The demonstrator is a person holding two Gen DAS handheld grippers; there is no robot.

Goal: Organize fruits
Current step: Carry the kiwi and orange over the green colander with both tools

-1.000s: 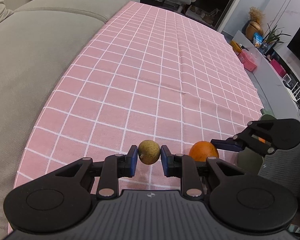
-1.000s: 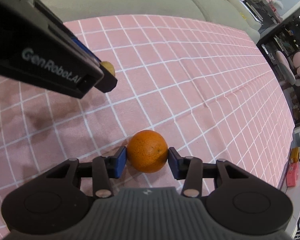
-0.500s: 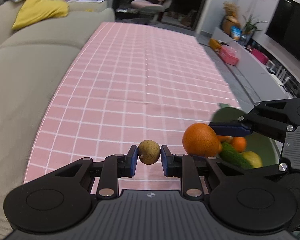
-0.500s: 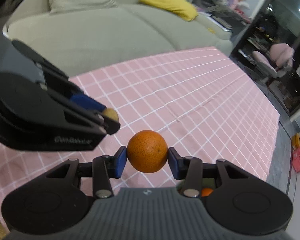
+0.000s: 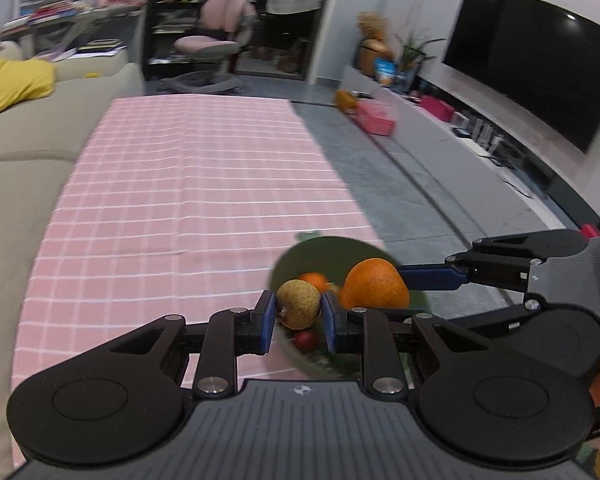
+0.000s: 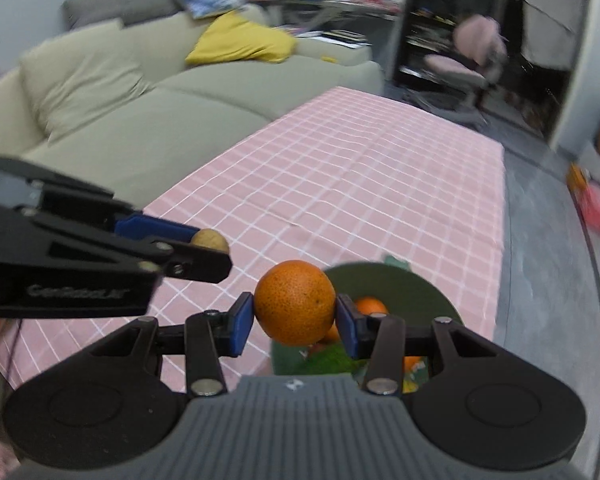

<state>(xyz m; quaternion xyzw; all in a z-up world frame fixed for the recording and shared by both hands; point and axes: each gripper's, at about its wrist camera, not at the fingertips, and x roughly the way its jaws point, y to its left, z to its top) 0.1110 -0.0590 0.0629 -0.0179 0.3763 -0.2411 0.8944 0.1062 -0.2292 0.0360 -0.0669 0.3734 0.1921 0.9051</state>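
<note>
Both grippers had swung off the pink checked bench cloth (image 5: 188,200) toward the dark green bowl (image 5: 340,248) at five o'clock. The left gripper (image 5: 298,312) fingers clamped the small brownish-yellow round fruit (image 5: 298,305), the right gripper (image 6: 295,317) the round orange (image 6: 295,302), both seemingly hovering above the rim, ready to drop.

Your left gripper (image 5: 298,311) is held roughly level and forward, its two blue pads pressed against either side of a small yellowish-brown fruit (image 5: 298,304) with no gap showing. Your right gripper (image 6: 295,309) sits just beside it on the right, also level, its blue pads clamped on an orange (image 6: 295,302) that bulges above and below them. In the left wrist view, the right gripper's fingers (image 5: 430,278) reach in from the right edge; in the right wrist view, the left gripper's finger (image 6: 152,229) enters from the left, slightly higher.
</note>
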